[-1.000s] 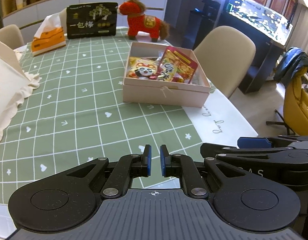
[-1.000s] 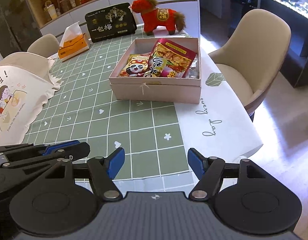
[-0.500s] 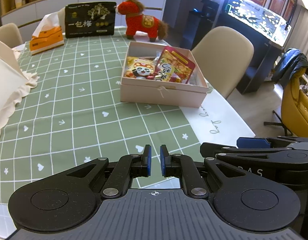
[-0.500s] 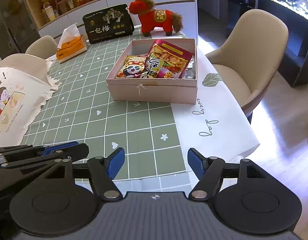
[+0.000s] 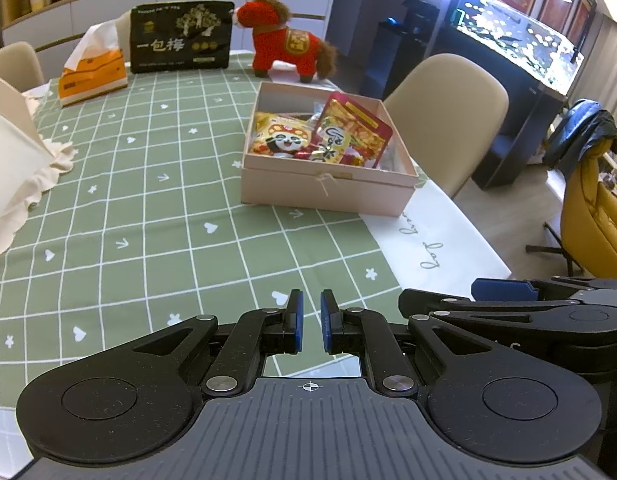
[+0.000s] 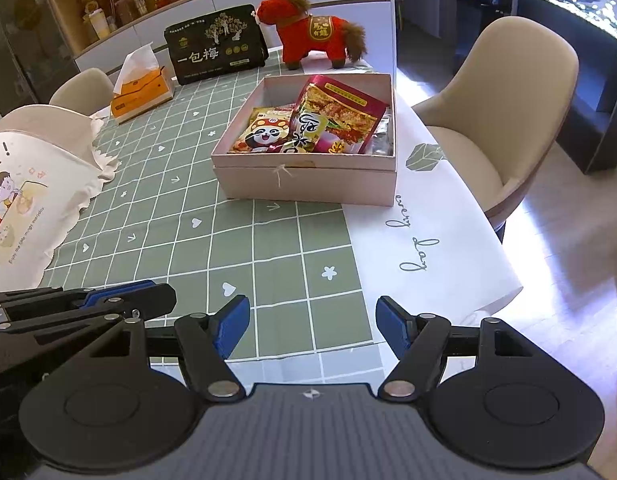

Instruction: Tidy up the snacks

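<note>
While the left gripper (image 5: 311,320) hangs clenched on nothing above the near edge of the table, the right gripper (image 6: 312,330) beside it stands released, its blue pads wide apart with only tablecloth between them. Beneath both lies a green checked tablecloth (image 5: 148,216) printed with small white hearts, arrows and flowers; its white border on the right carries cursive script of which "Day" can be read. Farther out, toward the right edge of the table, sits a pale pink box (image 6: 308,184) with its lid off, and the snack packets (image 6: 308,124) lie inside it, one showing a cartoon panda, another red and gold. Behind the box stand a red plush horse (image 6: 312,32), a black package (image 6: 216,50) lettered "一包梅", and an orange tissue box (image 6: 142,92). A cream cloth bag (image 6: 32,184) with a cartoon child lies at left. Beige chairs (image 6: 504,104) ring the table, shelves with figurines line the back wall, and a lit fish tank (image 5: 520,36) glows at right.
</note>
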`<action>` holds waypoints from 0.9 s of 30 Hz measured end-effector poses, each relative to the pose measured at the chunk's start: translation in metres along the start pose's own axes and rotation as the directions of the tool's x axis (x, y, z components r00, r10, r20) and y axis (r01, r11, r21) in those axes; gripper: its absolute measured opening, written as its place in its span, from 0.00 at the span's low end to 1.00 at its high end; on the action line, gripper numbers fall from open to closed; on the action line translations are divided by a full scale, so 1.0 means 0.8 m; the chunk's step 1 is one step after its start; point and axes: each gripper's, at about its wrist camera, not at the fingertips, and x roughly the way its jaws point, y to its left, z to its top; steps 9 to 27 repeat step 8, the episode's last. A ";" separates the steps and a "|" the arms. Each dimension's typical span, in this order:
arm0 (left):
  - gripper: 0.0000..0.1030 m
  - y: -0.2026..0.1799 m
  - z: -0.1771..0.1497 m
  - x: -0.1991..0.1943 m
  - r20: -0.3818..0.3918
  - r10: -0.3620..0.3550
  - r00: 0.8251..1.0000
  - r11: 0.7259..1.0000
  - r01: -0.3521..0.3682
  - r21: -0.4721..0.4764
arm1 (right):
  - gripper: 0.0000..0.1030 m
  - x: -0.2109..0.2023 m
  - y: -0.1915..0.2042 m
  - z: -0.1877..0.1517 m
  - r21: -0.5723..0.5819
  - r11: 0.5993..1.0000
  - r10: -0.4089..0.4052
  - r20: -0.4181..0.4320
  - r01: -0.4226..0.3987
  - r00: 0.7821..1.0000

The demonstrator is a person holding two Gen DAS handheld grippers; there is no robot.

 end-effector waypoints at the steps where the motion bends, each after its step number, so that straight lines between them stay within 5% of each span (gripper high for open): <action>1: 0.11 0.000 0.000 0.000 0.000 -0.001 1.000 1.000 0.001 -0.001 | 0.69 0.001 0.001 0.000 -0.001 1.000 0.000 -0.001 0.000 1.000; 27: 0.12 0.002 -0.001 -0.001 0.044 0.000 0.999 1.000 -0.001 0.018 | 0.69 0.004 0.003 0.001 0.003 1.000 -0.006 -0.005 0.006 1.000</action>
